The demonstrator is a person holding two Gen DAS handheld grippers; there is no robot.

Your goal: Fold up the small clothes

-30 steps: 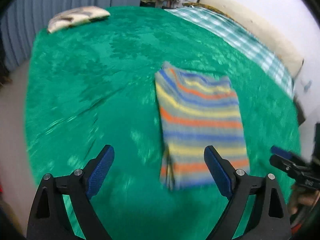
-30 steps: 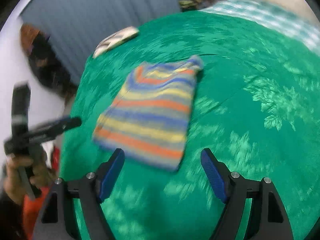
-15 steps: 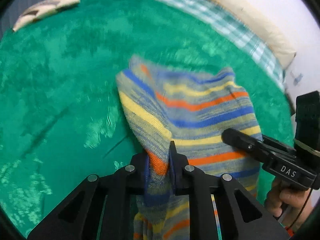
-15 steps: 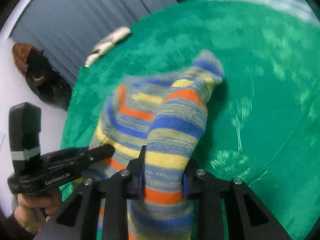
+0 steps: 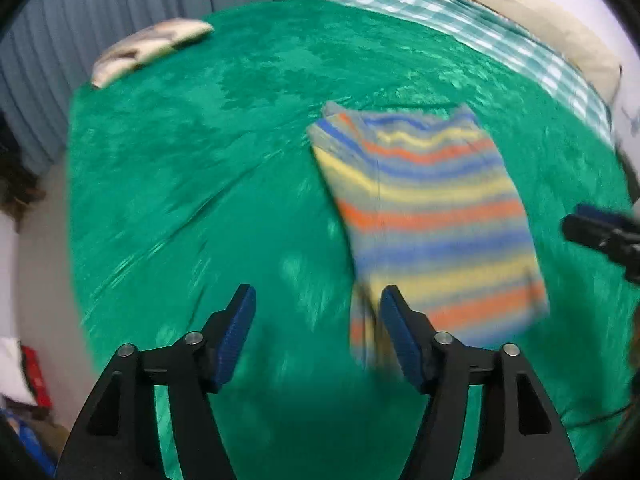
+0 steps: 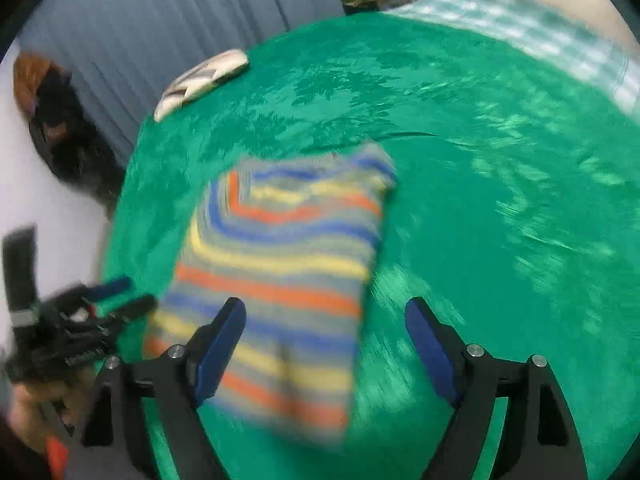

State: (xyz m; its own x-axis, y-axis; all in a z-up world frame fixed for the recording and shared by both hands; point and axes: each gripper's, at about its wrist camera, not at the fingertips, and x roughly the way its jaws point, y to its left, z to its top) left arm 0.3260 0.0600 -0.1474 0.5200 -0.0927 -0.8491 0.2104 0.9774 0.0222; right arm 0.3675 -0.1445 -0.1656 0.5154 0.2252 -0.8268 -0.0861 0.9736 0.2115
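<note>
Left wrist: left gripper (image 5: 316, 322) jaws wide, empty; striped garment (image 5: 428, 216) folded at 1 o'clock on bed (image 5: 180, 168).
Right wrist: right gripper (image 6: 326, 346) jaws wide, empty; garment at 11 o'clock. Fold looks nearly done, maybe tidying left.

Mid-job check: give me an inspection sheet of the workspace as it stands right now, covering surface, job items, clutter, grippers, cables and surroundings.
Surface: plush green bedspread, lightly creased.
Job's things: one small knitted garment striped in blue, yellow, orange and grey, folded into a rough rectangle and lying on the bedspread; image blurred.
Clutter: cream patterned pillow at the far corner; green-and-white checked sheet along the far edge.
Grippers: left gripper open, holding nothing; right gripper open, above the garment's near end.
Cables: thin dark one at the left view's lower right edge, uncertain.
Surroundings: grey-blue pleated curtain; dark heap beside the bed.
</note>
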